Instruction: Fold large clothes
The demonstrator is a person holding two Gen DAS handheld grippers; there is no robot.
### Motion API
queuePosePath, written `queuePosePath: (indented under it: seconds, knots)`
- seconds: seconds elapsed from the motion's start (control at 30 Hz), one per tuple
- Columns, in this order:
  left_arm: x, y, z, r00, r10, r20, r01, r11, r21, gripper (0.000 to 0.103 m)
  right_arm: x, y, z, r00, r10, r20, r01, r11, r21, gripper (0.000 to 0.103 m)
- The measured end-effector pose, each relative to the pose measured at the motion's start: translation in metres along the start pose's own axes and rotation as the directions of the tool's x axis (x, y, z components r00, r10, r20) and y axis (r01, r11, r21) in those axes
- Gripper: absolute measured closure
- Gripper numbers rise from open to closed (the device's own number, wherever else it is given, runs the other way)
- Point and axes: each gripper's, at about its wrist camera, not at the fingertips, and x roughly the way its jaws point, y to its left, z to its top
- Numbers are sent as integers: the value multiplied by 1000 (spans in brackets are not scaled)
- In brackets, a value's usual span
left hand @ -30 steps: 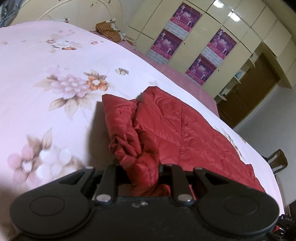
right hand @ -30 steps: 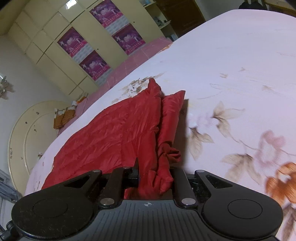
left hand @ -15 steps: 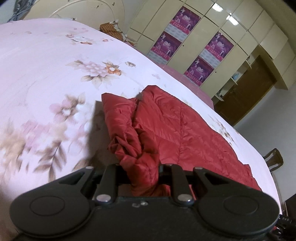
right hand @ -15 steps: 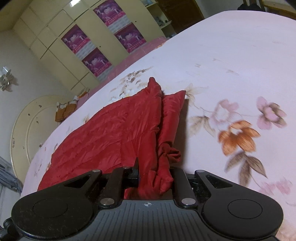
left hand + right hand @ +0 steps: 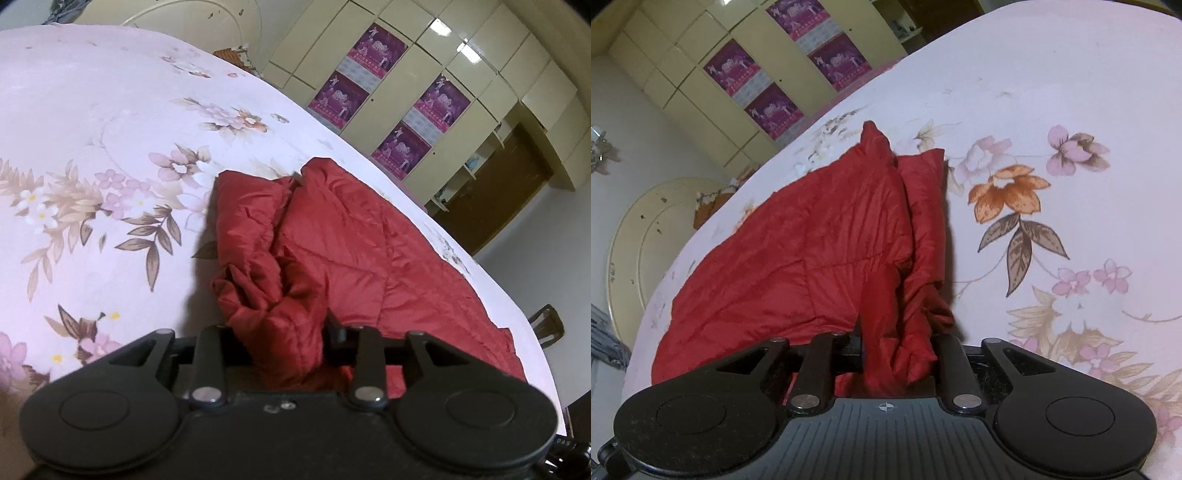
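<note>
The red quilted jacket (image 5: 354, 243) lies on the floral bedsheet (image 5: 92, 155) — creased, puffy, its edge bunched — pinched by the left gripper (image 5: 288, 343) and the right gripper (image 5: 897, 354).

Home bedroom: floral bedsheet (image 5: 92, 155), built-in wardrobes (image 5: 461, 48), round headboard (image 5: 639, 221).

Cream wardrobe (image 5: 424, 74) bearing purple posters (image 5: 376, 48), beside brown door (image 5: 491, 199).

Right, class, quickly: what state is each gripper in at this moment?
Left gripper: closed on a bunched edge of the red quilted jacket.
Right gripper: closed on another bunched edge of the same jacket.
</note>
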Motion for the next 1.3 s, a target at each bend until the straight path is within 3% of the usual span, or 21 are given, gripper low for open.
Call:
queuePosePath:
  seconds: [0.07, 0.13, 0.17, 0.2, 0.23, 0.27, 0.33, 0.37, 0.4, 0.43, 0.5, 0.57, 0.7, 0.8, 0.9, 0.93, 1.1, 1.2, 1.3]
  knots:
    - [-4, 6, 3, 1000, -6, -6, 6, 1000, -10, 59, -3, -4, 0, 1000, 16, 8, -16, 1000, 10, 85]
    - [-9, 11, 7, 1000, 7, -8, -7, 1000, -22, 52, -11, -15, -3, 999, 20, 30, -20, 1000, 22, 74]
    - [-13, 15, 9, 1000, 20, -4, -20, 999, -29, 43, -17, -18, -2, 999, 11, 46, -12, 1000, 27, 70]
    - [-19, 18, 11, 999, 48, 8, -48, 998, -31, 34, -24, -21, -2, 998, -16, 68, 13, 999, 32, 60]
    - [-24, 21, 13, 997, 76, 15, -75, 997, -34, 29, -31, -23, -1, 995, -39, 88, 37, 999, 33, 47]
    - [-31, 25, 15, 995, 93, 19, -92, 995, -41, 27, -38, -25, 0, 991, -74, 110, 71, 997, 32, 41]
    - [-47, 30, 17, 995, 95, 28, -93, 994, -52, 35, -55, -27, 3, 982, -123, 146, 120, 992, 27, 37]
    - [-55, 26, 19, 996, 84, 42, -83, 996, -23, 51, -63, -26, 4, 977, -131, 167, 128, 991, 28, 37]
    - [-61, 17, 21, 996, 65, 55, -67, 997, 30, 55, -71, -22, 5, 973, -138, 187, 136, 990, 19, 40]
    - [-64, 5, 24, 996, 48, 72, -55, 995, 88, 55, -75, -15, 7, 971, -134, 198, 138, 990, -10, 63]
    - [-59, -28, 29, 995, -10, 95, -9, 980, 200, 55, -72, 11, 9, 975, -116, 192, 134, 987, -87, 85]
    - [-35, -69, 30, 997, -73, 19, 63, 944, 324, 53, -56, 48, 9, 984, -62, 168, 94, 977, -190, 92]
    - [25, -128, 12, 985, -108, -134, 160, 863, 479, 57, 2, 129, -6, 999, 26, 35, -9, 910, -415, 94]
    - [63, -143, 3, 982, -63, -179, 148, 841, 520, 55, 49, 169, -18, 999, -2, -48, -22, 866, -500, 93]
    - [84, -139, -7, 982, -10, -190, 122, 801, 587, 53, 89, 178, -32, 991, -88, -104, 10, 809, -588, 94]
    - [85, -139, -10, 982, -7, -189, 121, 792, 598, 53, 94, 175, -33, 990, -89, -111, 8, 812, -584, 94]
    - [54, -142, -1, 985, -34, -171, 126, 817, 563, 56, 78, 172, -28, 992, -89, -94, 20, 822, -569, 93]
    - [14, -139, -11, 979, -124, -164, 195, 806, 559, 54, 34, 173, -28, 999, -29, -43, -1, 821, -570, 93]
    - [7, -135, -30, 974, -118, -196, 211, 796, 568, 53, 17, 164, -48, 994, -9, -106, -54, 819, -571, 93]
